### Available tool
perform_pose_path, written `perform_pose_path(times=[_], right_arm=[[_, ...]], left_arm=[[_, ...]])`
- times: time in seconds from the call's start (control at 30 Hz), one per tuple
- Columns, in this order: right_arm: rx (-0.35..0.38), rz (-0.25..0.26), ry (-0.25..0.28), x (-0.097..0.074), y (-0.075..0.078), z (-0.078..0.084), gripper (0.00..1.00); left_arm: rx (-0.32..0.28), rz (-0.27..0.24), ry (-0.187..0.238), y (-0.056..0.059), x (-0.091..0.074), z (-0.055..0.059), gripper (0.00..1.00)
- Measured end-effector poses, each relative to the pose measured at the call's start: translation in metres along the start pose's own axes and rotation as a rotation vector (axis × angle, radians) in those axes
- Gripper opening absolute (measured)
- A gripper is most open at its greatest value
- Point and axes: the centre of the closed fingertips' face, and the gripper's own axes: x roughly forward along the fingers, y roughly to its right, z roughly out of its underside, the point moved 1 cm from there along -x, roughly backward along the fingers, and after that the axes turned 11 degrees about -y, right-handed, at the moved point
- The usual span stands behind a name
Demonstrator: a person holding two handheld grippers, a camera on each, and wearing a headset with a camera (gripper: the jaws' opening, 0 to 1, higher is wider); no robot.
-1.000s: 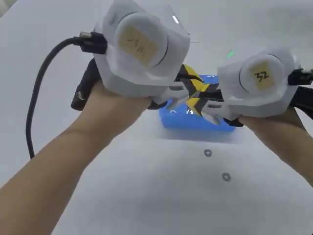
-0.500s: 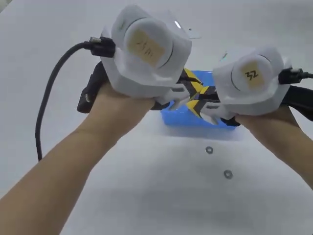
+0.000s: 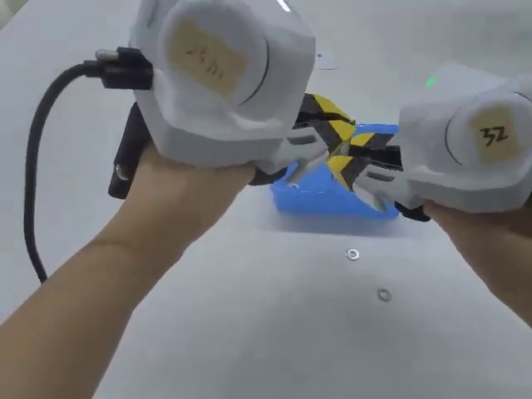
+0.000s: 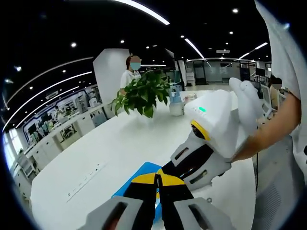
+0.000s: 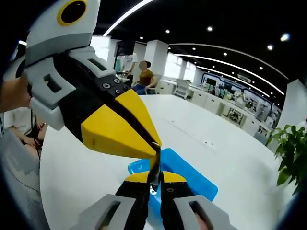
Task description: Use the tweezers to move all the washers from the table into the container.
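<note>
While both grippers meet above the container (image 3: pixel 328 199), check their states. Your right gripper (image 5: pixel 153 180) has its jaws drawn together on a thin metal strip, judged to be the tweezers (image 5: pixel 154 160). Your left gripper (image 4: pixel 157 176) also has its jaws drawn together, tip to tip with the right. Whether it pinches the tweezers too cannot be told.

Two washers (image 3: pixel 353 254) lie on the bench (image 3: pixel 249 324). One is near the container's near wall. The second washer (image 3: pixel 383 294) is farther toward you, apart from the first.

Expect each washer to be light, stiff, flat and slippery. It will likely skate on the smooth bench if pushed. Take it across the ring, with one tweezer tip through the hole and one outside the rim. Grip gently, because the tweezers are springy and may twist in the jaws.
</note>
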Motion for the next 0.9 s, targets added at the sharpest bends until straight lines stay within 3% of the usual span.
perform_pose_path(times=[0.17,0.37,0.53,0.67,0.9], right_arm=[[-0.03,0.058,0.01,-0.017,-0.006,0.0,0.03],[-0.066,0.078,-0.03,-0.023,-0.012,0.014,0.03],[-0.043,0.042,-0.053,-0.022,-0.021,0.028,0.03],[-0.056,0.031,-0.105,-0.014,-0.028,0.043,0.04],[-0.021,-0.005,-0.143,-0.005,-0.034,0.059,0.04]], left_arm=[[-0.011,0.0,0.019,0.011,-0.007,-0.007,0.0],[-0.05,0.022,0.008,0.027,-0.006,-0.002,0.0],[-0.066,0.061,-0.015,0.036,-0.002,0.006,0.0],[-0.059,0.082,-0.054,0.045,0.007,0.02,0.0],[-0.066,0.112,-0.096,0.049,0.017,0.034,0.0]])
